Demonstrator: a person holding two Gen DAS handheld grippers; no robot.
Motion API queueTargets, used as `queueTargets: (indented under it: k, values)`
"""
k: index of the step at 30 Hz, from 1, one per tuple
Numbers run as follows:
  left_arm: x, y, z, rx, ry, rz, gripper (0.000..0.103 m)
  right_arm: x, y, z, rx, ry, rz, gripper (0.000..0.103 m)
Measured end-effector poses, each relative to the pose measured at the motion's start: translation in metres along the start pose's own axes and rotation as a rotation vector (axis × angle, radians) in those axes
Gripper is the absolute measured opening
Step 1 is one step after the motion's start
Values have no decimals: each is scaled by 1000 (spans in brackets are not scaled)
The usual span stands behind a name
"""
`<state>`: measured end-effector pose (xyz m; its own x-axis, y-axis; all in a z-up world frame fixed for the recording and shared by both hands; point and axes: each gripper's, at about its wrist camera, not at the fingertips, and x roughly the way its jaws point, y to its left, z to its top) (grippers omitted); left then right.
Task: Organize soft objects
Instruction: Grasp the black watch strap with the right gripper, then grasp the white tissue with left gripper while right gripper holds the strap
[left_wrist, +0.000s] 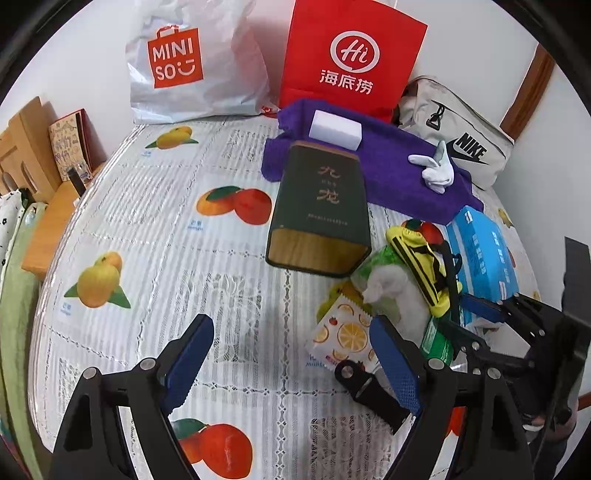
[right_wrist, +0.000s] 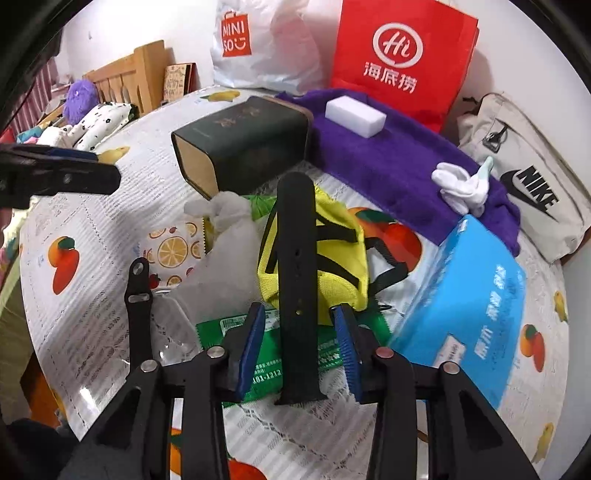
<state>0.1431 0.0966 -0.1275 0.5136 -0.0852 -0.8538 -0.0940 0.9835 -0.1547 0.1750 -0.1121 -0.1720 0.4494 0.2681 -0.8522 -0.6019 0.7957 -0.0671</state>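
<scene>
Black rubber watch strap (right_wrist: 297, 280) lies lengthwise between my right gripper (right_wrist: 301, 343) pads, across a yellow pouch (right_wrist: 332, 266) and a green packet (right_wrist: 266, 354); the jaws stand narrow with gaps on both sides, not pressing it. I see my left gripper (left_wrist: 291, 365) tipped steeply down, jaws wide and holding nothing, over the fruit-print worktop (left_wrist: 147, 229) beside the second strap piece (left_wrist: 369, 391).

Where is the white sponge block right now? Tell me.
The white sponge block lies on the purple towel at the back of the table, just behind the dark green tin and in front of the red bag.
</scene>
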Motion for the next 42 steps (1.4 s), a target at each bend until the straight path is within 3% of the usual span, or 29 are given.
queueTargets:
  k: [2,9,24,30,37,42]
  values:
    - [2,2,-2,-1,11,3,86,3,0,1,12,10,9,20]
    - [8,6,-8,-8,21,5,86,-13,-7,-1,74,-38,91,20]
    - [30,-40,3,117,-11,-68,85,-58,-24,-17,149,-126,47,20]
    - [37,-44,11,86,-50,-126,84,-69,-30,-20,163,-149,45,20]
    - [58,-46,17,14,-28,-154,74,-66,-37,-24,178,-145,61,20]
    - [71,-47,17,-33,24,-188,61,-61,-40,-27,184,-130,73,20]
